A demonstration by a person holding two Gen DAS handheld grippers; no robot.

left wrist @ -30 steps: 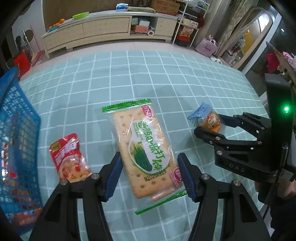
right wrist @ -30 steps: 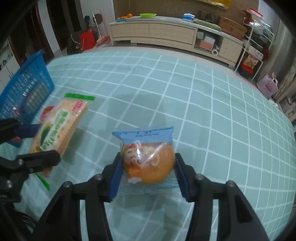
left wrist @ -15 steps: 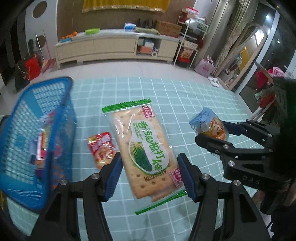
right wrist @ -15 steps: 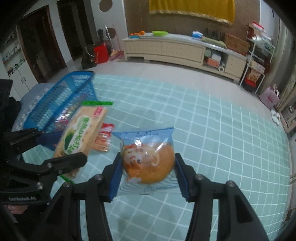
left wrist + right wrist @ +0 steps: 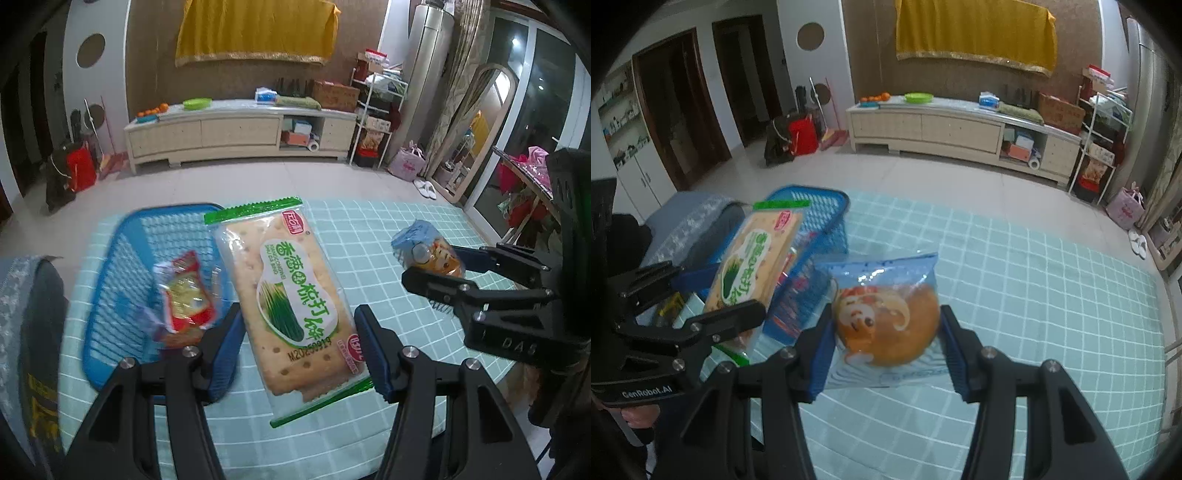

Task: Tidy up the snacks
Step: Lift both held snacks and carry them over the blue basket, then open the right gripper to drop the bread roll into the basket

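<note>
My left gripper (image 5: pixel 299 332) is shut on a long green-edged cracker pack (image 5: pixel 291 295), held in the air over the right edge of a blue mesh basket (image 5: pixel 122 277). To its right, my right gripper (image 5: pixel 432 264) is shut on a blue-wrapped orange bun pack (image 5: pixel 424 251). The right wrist view shows the bun pack (image 5: pixel 886 321) pinched between the pads of the right gripper (image 5: pixel 886 339), above the teal checked tablecloth (image 5: pixel 1034 295). The left gripper (image 5: pixel 720 291) and cracker pack (image 5: pixel 753 258) hang before the basket (image 5: pixel 827 214). A red snack pouch (image 5: pixel 188 299) overlaps the basket; I cannot tell if it lies inside.
A grey padded seat (image 5: pixel 690 221) stands left of the basket, past the table's left edge. The tablecloth stretches bare to the right. A long cream cabinet (image 5: pixel 942 125) lines the far wall across open floor. A hand (image 5: pixel 635 421) grips the left tool.
Both grippers have risen off the table with their packs and swung left. The basket, at the frame's left edge before, now lies under the cracker pack. Neither grip has changed.
</note>
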